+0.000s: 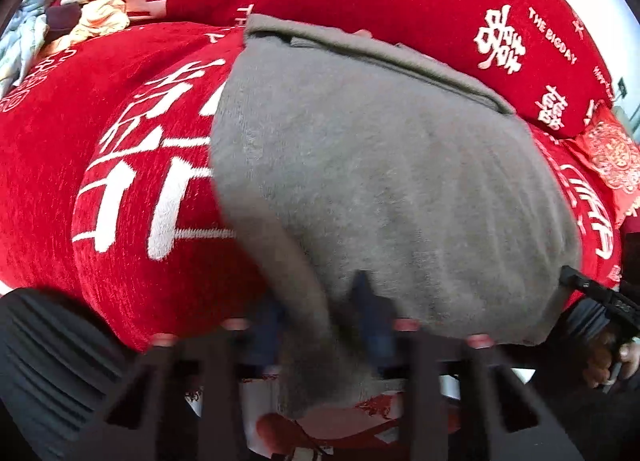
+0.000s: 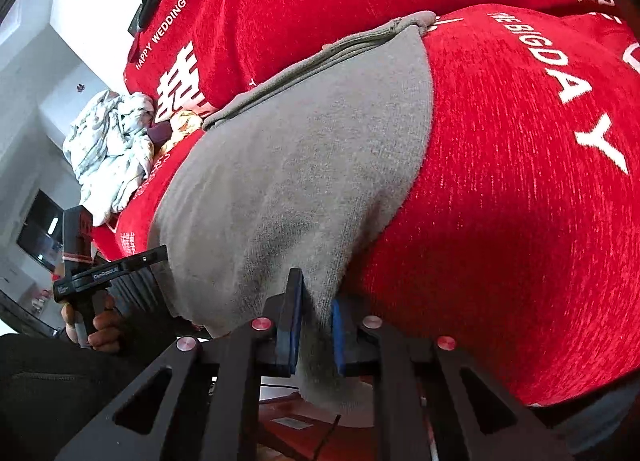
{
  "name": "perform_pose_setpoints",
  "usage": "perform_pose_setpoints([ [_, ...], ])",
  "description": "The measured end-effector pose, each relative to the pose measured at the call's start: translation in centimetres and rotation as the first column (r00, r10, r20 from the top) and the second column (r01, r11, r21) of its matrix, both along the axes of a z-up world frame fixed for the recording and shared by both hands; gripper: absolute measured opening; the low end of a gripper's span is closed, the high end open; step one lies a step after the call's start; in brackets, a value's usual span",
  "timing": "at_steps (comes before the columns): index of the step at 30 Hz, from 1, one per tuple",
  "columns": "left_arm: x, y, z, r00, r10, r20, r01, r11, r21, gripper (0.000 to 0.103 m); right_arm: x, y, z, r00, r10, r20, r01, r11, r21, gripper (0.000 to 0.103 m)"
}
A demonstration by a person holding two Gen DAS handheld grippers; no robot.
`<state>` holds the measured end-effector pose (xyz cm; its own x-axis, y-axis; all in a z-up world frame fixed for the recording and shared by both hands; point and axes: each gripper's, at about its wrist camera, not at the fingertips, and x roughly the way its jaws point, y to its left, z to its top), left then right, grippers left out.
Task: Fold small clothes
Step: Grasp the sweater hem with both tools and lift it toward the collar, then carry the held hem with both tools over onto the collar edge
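Note:
A grey knit garment (image 1: 380, 161) lies folded on the red cushion cover (image 1: 80, 201), its near edge hanging off the front. In the left wrist view my left gripper (image 1: 324, 313) is shut on that near edge, with cloth bunched between the blue pads. The right wrist view shows the same garment (image 2: 300, 149) from its other corner. There my right gripper (image 2: 316, 313) is shut on a pinched fold of grey cloth. The left gripper (image 2: 108, 273), held in a hand, shows at the garment's left corner in this view.
Red covers with white lettering (image 2: 520, 181) wrap the seat and backrest. A crumpled pale blue-and-white heap (image 2: 108, 149) and a yellow cloth (image 1: 100, 21) lie at the seat's far left end. A white wall (image 2: 60, 61) stands beyond.

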<state>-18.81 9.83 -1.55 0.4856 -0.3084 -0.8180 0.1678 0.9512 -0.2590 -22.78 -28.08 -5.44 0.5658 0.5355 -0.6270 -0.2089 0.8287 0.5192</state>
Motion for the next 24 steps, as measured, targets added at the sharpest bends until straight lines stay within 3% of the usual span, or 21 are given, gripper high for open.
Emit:
perform_pose_setpoints([
  [6, 0.1, 0.0, -0.3, 1.000, -0.005, -0.008, 0.005, 0.999, -0.033, 0.023, 0.0, -0.4, -0.3, 1.000, 0.011, -0.017, -0.011, 1.000, 0.024, 0.021],
  [11, 0.0, 0.2, -0.5, 1.000, -0.006, -0.008, 0.006, 0.999, -0.050, 0.027, -0.3, 0.4, 0.0, 0.999, 0.052, -0.006, -0.052, 0.998, 0.021, 0.050],
  [13, -0.2, 0.5, -0.5, 1.000, -0.008, -0.010, 0.008, 0.998, -0.055, 0.030, -0.3, 1.1, 0.3, 0.998, 0.056, 0.002, -0.056, 0.998, -0.018, 0.050],
  [15, -0.3, 0.1, -0.7, 0.997, -0.064, -0.035, 0.060, 0.993, -0.101, 0.066, -0.5, 1.8, 0.4, 0.998, 0.059, 0.007, -0.059, 0.996, -0.063, 0.051],
  [16, -0.3, -0.3, -0.8, 0.995, -0.078, -0.054, 0.073, 0.993, -0.095, 0.096, -0.6, 1.9, 0.5, 0.998, 0.062, 0.008, -0.062, 0.996, -0.066, 0.053],
  [17, -0.5, -0.7, -1.0, 0.997, -0.055, -0.054, 0.053, 0.998, -0.036, 0.093, -0.6, 1.8, 0.5, 0.998, 0.066, 0.005, -0.065, 0.996, -0.064, 0.053],
  [19, -0.6, -1.1, -0.8, 0.999, -0.041, -0.015, 0.041, 0.999, 0.026, 0.073, -0.5, 1.7, 0.4, 0.998, 0.066, 0.002, -0.066, 0.996, -0.058, 0.053],
  [21, -0.3, -0.5, -0.9, 0.999, -0.025, -0.030, 0.025, 1.000, -0.016, 0.072, -0.3, 1.8, 0.4, 0.998, 0.066, 0.000, -0.066, 0.996, -0.064, 0.052],
  [24, -0.3, 0.5, -0.8, 0.999, 0.016, -0.031, -0.017, 1.000, -0.017, 0.050, -0.3, 1.8, 0.3, 0.999, 0.051, 0.000, -0.051, 0.994, -0.098, 0.034],
])
